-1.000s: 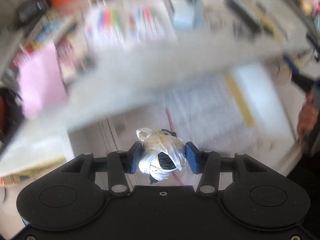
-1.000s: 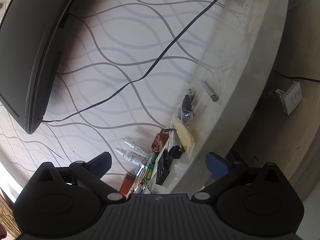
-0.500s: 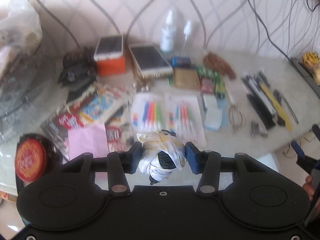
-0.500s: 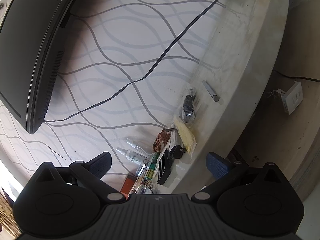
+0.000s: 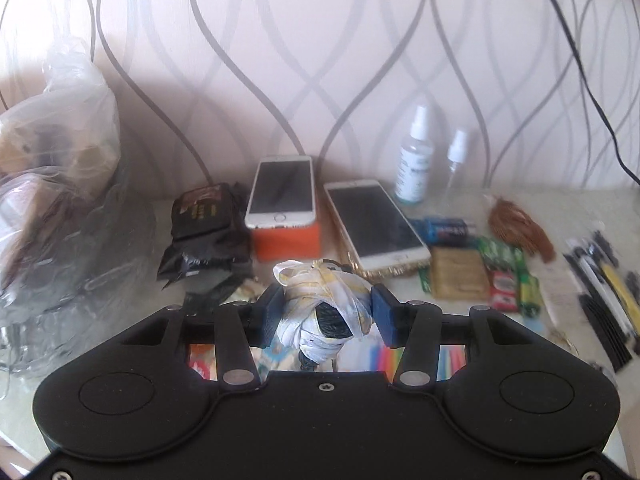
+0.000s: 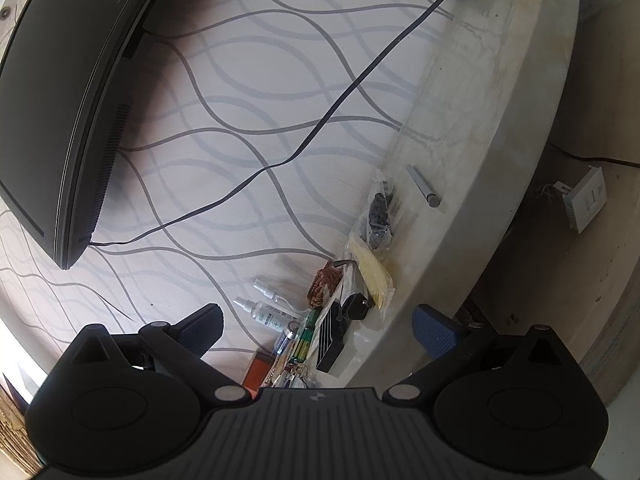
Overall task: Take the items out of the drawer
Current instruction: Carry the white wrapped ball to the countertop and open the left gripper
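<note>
Left gripper [image 5: 325,316] pinched a cloth-wrapped bundle [image 5: 326,312] above the crowded desk [image 5: 568,208], probably seeking a free spot; right gripper [image 6: 318,330] stood spread (holding nothing).

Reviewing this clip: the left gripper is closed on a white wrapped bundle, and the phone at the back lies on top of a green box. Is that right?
Not quite. The left gripper is closed on the white wrapped bundle, but the box under the back phone is orange, not green. The left wrist view shows it.
</note>
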Available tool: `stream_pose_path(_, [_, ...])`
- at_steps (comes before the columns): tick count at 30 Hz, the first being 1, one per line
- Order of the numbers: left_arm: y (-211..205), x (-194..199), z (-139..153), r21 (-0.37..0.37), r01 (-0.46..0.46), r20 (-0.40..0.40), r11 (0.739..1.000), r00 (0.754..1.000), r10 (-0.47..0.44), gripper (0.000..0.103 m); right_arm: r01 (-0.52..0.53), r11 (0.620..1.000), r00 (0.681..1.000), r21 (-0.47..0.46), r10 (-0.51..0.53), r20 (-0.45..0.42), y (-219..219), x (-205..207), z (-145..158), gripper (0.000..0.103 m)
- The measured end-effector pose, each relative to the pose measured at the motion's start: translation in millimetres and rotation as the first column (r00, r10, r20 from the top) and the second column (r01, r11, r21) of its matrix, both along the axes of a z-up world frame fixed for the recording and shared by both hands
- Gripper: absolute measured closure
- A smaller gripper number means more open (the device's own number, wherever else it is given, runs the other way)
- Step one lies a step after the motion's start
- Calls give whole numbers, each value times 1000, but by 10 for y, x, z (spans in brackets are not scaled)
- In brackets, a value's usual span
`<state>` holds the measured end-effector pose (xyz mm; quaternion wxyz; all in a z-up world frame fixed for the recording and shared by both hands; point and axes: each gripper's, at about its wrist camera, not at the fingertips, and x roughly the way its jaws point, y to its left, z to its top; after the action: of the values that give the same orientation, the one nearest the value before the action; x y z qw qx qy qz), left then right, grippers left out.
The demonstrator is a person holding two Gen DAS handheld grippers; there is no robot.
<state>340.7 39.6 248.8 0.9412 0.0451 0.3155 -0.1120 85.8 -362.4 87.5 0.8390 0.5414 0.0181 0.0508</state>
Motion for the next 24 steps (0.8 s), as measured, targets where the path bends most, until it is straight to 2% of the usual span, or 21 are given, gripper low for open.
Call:
stream_pose_path(7, [-89,165,-24,-46,5,16,999,1000,-4,56,-3,1000,1000,-3,3,-4,-3,7,5,0])
stream_pose_path(9, [-237,185,56,-60,48,33,997,998,-46,56,-3,1000,1000,-6,3,-7,-5,13,3,0])
stream_pose_path(12, [-724,236,211,-88,169,69,982,984,-164,56,-5,1000,1000,-11,5,-9,-5,15,0,0])
stream_pose_path(15, [-1341,331,229,-137,284,84,949,958,-275,56,1,1000,1000,-9,-1,-5,-14,-8,-6,0])
stream_pose_path(19, [-2167,542,56,-199,358,34,912,933,-359,56,7,1000,1000,0,-7,9,-32,-43,-18,0])
stream_pose_path(22, [-2647,713,-123,-170,355,-16,919,932,-362,56,-1,1000,1000,15,0,15,-50,-43,-33,0])
stream_pose_path(24, [-2833,822,-225,-142,328,-36,934,941,-336,56,0,1000,1000,27,0,17,-64,-42,-43,0])
